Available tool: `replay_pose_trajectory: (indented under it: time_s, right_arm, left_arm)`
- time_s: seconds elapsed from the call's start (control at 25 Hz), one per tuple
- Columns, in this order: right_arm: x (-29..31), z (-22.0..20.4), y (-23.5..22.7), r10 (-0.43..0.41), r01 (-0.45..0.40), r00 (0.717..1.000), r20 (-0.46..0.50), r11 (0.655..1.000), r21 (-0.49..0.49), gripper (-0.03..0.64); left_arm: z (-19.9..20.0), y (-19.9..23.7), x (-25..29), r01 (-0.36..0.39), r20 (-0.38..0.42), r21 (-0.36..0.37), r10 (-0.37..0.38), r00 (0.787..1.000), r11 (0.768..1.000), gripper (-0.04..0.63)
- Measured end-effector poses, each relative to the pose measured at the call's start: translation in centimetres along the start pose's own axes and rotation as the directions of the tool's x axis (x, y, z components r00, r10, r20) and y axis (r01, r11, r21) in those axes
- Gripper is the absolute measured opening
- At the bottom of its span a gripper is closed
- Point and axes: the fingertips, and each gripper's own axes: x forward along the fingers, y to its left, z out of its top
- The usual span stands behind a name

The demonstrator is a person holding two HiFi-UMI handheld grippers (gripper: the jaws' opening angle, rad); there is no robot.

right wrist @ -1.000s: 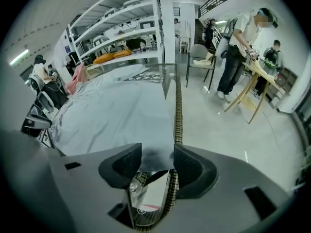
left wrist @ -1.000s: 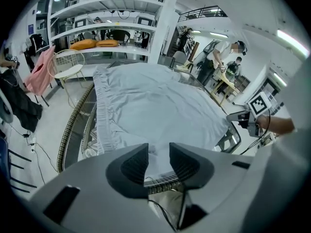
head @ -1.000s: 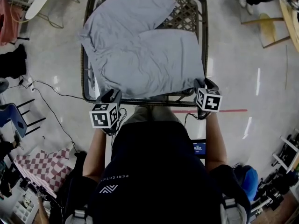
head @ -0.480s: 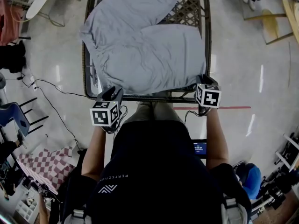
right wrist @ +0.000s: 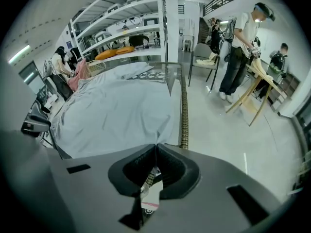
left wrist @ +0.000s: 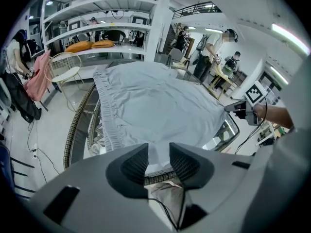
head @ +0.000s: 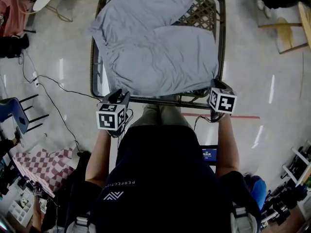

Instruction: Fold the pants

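Observation:
Grey pants (head: 150, 47) lie spread over a wicker-rimmed glass table (head: 95, 72), waistband to the left and legs to the right. My left gripper (head: 119, 94) is at the near left corner. In the left gripper view (left wrist: 158, 152) its jaws stand partly apart, with the thick waistband corner of the pants (left wrist: 155, 101) pinched between the pads. My right gripper (head: 214, 84) is at the near right corner. Its jaws have just been closing, and in the right gripper view (right wrist: 156, 152) they are shut on the edge of the pants (right wrist: 116, 110), with a white label hanging below.
The table rim (right wrist: 184, 115) runs close past the right gripper. Cables (head: 53, 84) and a checkered cloth (head: 43, 171) lie on the floor at left. A red tape line (head: 233, 115) marks the floor at right. People (right wrist: 238, 47) stand beyond the table, with shelves behind.
The right gripper's jaws have closed on the pants' near right corner. Both grippers stay at the near table edge, and the head view has drifted slightly.

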Motion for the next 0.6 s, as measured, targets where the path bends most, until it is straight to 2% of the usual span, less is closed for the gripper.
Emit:
replay_pose_trajectory:
  time_s: [0.32, 0.6]
  right_arm:
    - [-1.4, 3.2, 0.9, 0.061, -0.062, 0.997, 0.050, 0.998, 0.016, 0.043]
    - [-1.4, 5.1, 1.4, 0.080, -0.080, 0.995, 0.059, 0.997, -0.009, 0.044]
  left_arm:
    - [-0.4, 0.6, -0.3, -0.006, 0.020, -0.055, 0.007, 1.000, 0.998, 0.168]
    - [-1.2, 1.9, -0.8, -0.064, 0.040, -0.119, 0.069, 0.997, 0.991, 0.183]
